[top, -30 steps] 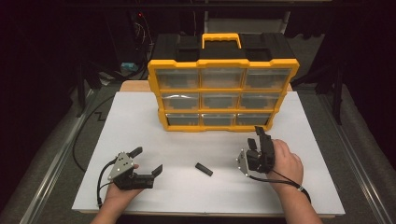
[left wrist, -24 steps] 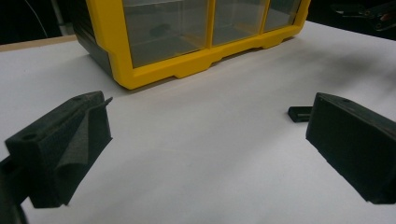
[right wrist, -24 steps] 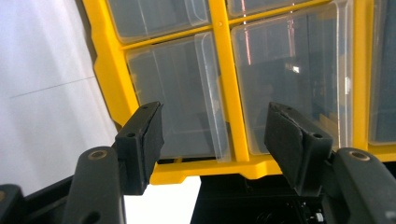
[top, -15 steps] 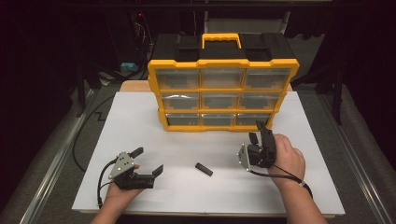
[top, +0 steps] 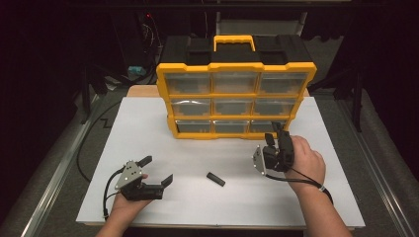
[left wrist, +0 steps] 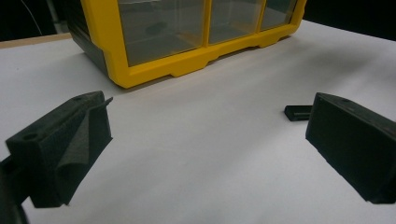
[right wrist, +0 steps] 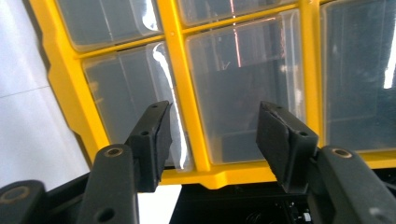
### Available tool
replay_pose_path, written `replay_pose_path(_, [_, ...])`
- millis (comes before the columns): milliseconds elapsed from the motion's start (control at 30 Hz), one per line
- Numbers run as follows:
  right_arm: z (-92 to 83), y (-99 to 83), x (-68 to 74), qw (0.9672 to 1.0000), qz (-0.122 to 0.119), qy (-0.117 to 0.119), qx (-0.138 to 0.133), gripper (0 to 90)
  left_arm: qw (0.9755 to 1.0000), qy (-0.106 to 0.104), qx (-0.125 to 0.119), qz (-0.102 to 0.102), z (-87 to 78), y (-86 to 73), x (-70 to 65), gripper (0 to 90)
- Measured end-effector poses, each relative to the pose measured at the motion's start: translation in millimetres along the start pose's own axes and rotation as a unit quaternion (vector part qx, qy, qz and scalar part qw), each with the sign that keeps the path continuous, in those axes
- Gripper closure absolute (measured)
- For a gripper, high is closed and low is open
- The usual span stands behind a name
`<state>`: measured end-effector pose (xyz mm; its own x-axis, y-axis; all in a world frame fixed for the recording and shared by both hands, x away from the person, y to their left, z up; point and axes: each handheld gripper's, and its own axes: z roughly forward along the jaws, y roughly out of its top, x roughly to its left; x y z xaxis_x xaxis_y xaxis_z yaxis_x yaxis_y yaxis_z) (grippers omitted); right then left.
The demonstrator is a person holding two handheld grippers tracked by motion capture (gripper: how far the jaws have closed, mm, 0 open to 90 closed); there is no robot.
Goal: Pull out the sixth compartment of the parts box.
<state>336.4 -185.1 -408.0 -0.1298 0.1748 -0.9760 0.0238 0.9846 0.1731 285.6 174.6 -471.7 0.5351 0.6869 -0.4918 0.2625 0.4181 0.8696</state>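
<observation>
A yellow organizer (top: 236, 94) with clear drawers stands upright at the back of the white table (top: 143, 128). A small black piece (top: 215, 178) lies flat on the table in front of it. My left gripper (top: 157, 170) rests low at the front left, open and empty; in the left gripper view the black piece (left wrist: 297, 112) lies just beyond its right jaw. My right gripper (top: 273, 132), turned on its side, is open just short of the organizer's bottom right drawers. In the right gripper view its jaws straddle a yellow divider (right wrist: 187, 93) between two drawers, without touching.
A black cable (top: 86, 148) trails off the table's left edge. Dark floor and stands surround the table. Open white surface lies between the two grippers and to the right of the right hand (top: 306, 160).
My right gripper has moved forward and up toward the organizer's lower right drawers. The left gripper and the black piece have stayed put.
</observation>
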Motion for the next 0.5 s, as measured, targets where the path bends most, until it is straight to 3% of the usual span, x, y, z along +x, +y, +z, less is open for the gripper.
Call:
replay_pose_path(67, [1.0,0.5,-3.4,1.0,0.0,-0.002,0.001,48.1,1.0,0.0,0.0,0.0,0.1,-0.1,-0.1,1.4])
replay_pose_path(100, [1.5,0.6,-3.5,0.9999,0.014,0.0,0.003,48.7,1.0,-0.001,0.0,0.0,0.1,0.0,-0.2,1.5])
replay_pose_path(200, [2.9,1.7,-9.3,1.0,0.0,-0.009,-0.002,51.0,1.0,-0.001,0.0,0.0,0.3,0.2,-0.1,1.6])
replay_pose_path(500, [9.3,4.3,-19.6,0.9998,0.001,-0.018,0.001,57.0,1.0,-0.002,0.0,0.002,0.3,0.2,-0.2,1.8])
